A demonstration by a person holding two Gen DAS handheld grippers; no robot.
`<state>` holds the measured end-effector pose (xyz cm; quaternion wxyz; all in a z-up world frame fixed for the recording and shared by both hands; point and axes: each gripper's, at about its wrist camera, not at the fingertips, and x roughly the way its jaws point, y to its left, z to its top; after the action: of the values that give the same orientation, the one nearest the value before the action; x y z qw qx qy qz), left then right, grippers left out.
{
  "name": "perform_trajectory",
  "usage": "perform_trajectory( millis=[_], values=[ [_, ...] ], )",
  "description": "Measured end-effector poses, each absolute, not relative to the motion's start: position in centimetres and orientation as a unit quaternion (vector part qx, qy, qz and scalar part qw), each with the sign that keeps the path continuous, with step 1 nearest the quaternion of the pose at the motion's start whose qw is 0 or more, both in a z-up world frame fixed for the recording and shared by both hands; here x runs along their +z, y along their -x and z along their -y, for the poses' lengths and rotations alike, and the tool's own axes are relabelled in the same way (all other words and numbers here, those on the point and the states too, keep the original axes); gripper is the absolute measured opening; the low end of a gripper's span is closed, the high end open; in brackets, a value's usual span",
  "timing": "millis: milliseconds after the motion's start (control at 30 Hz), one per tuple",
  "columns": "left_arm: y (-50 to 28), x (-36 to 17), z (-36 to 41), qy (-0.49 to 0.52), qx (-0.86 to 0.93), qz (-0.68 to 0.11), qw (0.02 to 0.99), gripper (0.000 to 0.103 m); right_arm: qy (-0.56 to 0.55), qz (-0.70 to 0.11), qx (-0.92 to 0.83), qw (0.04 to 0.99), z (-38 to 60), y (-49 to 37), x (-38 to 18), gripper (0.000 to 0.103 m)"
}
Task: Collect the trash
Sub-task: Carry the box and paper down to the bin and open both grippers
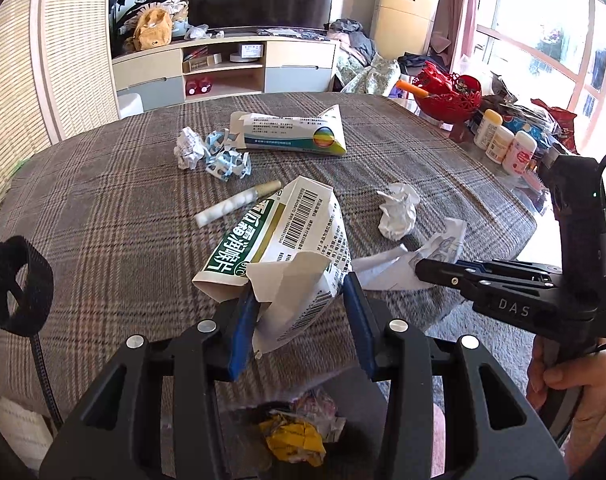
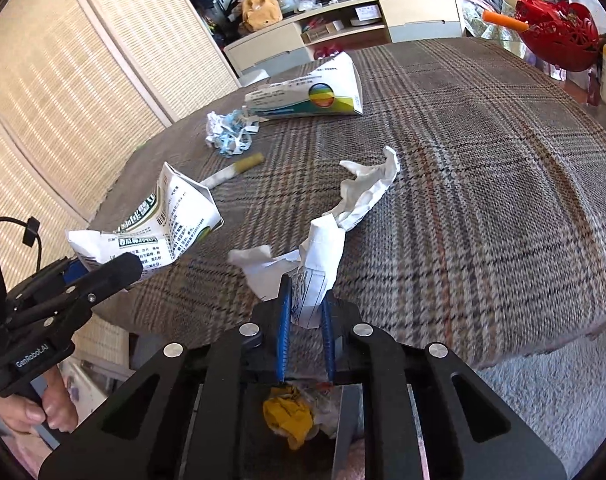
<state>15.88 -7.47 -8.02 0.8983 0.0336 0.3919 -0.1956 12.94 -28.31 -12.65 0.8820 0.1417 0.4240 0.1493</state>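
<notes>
The left hand-held gripper (image 1: 303,312) pinched the crushed carton (image 1: 279,248), light and stiff-creased, by its torn flap, while the right hand-held gripper (image 2: 306,304), nearly shut, nipped limp, tearable paper (image 2: 323,256) at six o'clock over the worktop (image 2: 483,184) edge.

"DAS" marks right hand-held gripper (image 1: 421,270); "GenRobot.AI" the left hand-held gripper (image 2: 103,266).

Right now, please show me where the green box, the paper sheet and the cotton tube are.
green box (image 1: 271,240): left wrist view, printed side near the barcode.
paper sheet (image 2: 323,256): right wrist view, folded part above the pads.
cotton tube (image 1: 231,206): left wrist view, clear middle part.
</notes>
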Motion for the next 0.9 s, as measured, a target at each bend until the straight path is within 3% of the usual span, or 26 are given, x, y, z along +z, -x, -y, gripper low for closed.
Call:
perform_trajectory(
  millis=[467,900],
  values=[
    [-7.3,-8.7,4.5,-0.023,-0.188,-0.388,0.902,0.04,-0.1,-0.411,0.158,0.892,25.6,-4.2,-11.6,0.015],
    [-3.1,-15.2,4.2,-0.023,-0.194,-0.442,0.875,0.04,-0.099,-0.473,0.14,0.864,24.1,-1.2,-19.0,0.015]
  ],
)
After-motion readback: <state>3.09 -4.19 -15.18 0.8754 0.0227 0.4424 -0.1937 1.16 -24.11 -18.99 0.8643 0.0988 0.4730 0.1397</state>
